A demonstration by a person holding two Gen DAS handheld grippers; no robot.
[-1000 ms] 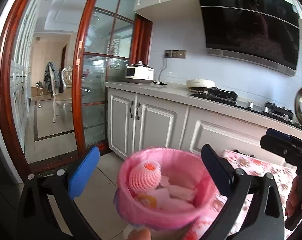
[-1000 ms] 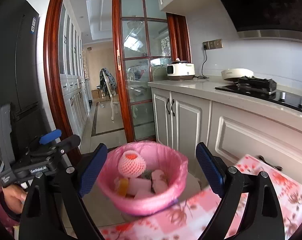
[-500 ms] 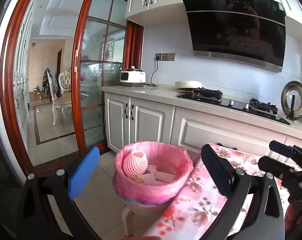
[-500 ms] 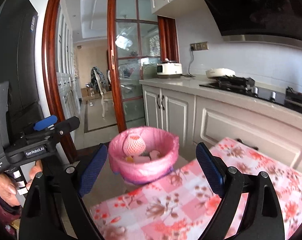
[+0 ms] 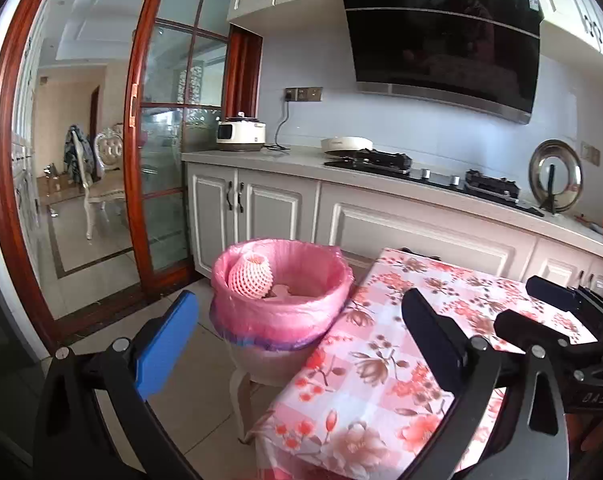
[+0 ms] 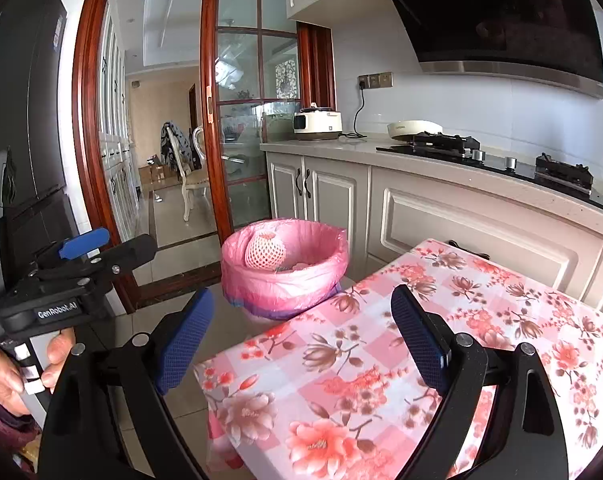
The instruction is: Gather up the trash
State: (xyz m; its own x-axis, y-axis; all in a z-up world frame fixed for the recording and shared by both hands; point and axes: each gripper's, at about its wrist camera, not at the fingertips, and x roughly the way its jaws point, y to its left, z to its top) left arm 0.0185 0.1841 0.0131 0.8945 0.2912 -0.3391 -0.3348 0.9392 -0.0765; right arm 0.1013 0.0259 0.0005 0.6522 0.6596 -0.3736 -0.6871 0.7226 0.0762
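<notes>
Beside the floral-clothed table (image 6: 441, 312), on a white stool (image 5: 241, 384): pink-lined trash bin (image 5: 281, 312), holding a pink foam fruit net (image 5: 249, 276) and paper scraps. Left gripper (image 5: 297, 352) spread wide, nothing held. Right gripper (image 6: 301, 336) likewise wide apart, empty, above the table's corner. Both short of the bin.

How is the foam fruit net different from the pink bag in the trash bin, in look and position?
The foam fruit net is a small, rounded mesh piece with an orange opening on top; the pink bag is smooth, thin plastic. The net lies inside, leaning against the left wall; the bag lines the bin and folds over its rim. Both are pink.
</notes>
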